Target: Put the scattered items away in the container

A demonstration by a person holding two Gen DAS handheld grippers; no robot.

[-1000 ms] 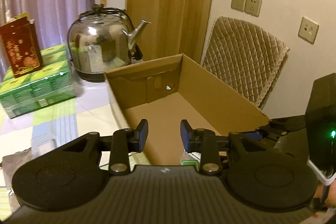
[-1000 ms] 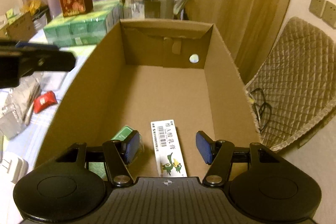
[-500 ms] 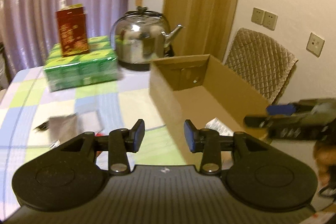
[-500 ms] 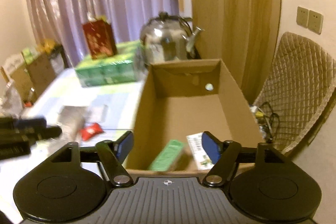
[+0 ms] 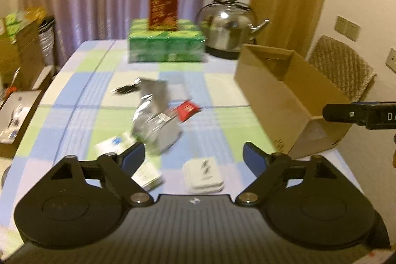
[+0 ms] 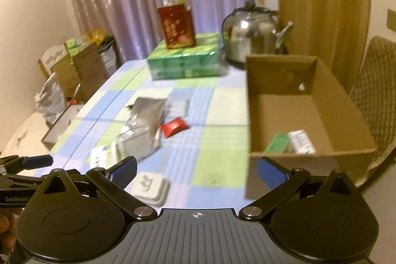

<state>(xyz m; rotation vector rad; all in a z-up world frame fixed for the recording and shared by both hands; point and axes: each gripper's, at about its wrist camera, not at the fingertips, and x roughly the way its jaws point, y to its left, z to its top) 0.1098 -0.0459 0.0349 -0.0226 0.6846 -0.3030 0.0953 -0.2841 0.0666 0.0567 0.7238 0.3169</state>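
The cardboard box [image 6: 309, 100] stands open at the right edge of the checked worktop [image 6: 217, 140]; only the right wrist view looks into it, showing a green packet [image 6: 278, 142] and a white printed packet [image 6: 300, 141] lying side by side near its front wall, their print too blurred to read. On the worktop outside lie a crumpled silver bag [image 5: 154, 125], a red sachet [image 5: 186, 110] and a white pad [image 5: 203, 173]. Both grippers' jaws are opening, nothing between them: left gripper [image 5: 194, 156], right gripper [image 6: 196, 171]. The left gripper's side reads "GenRobot". Beyond stand a kettle [image 6: 252, 34] and green cartons [image 5: 165, 42].
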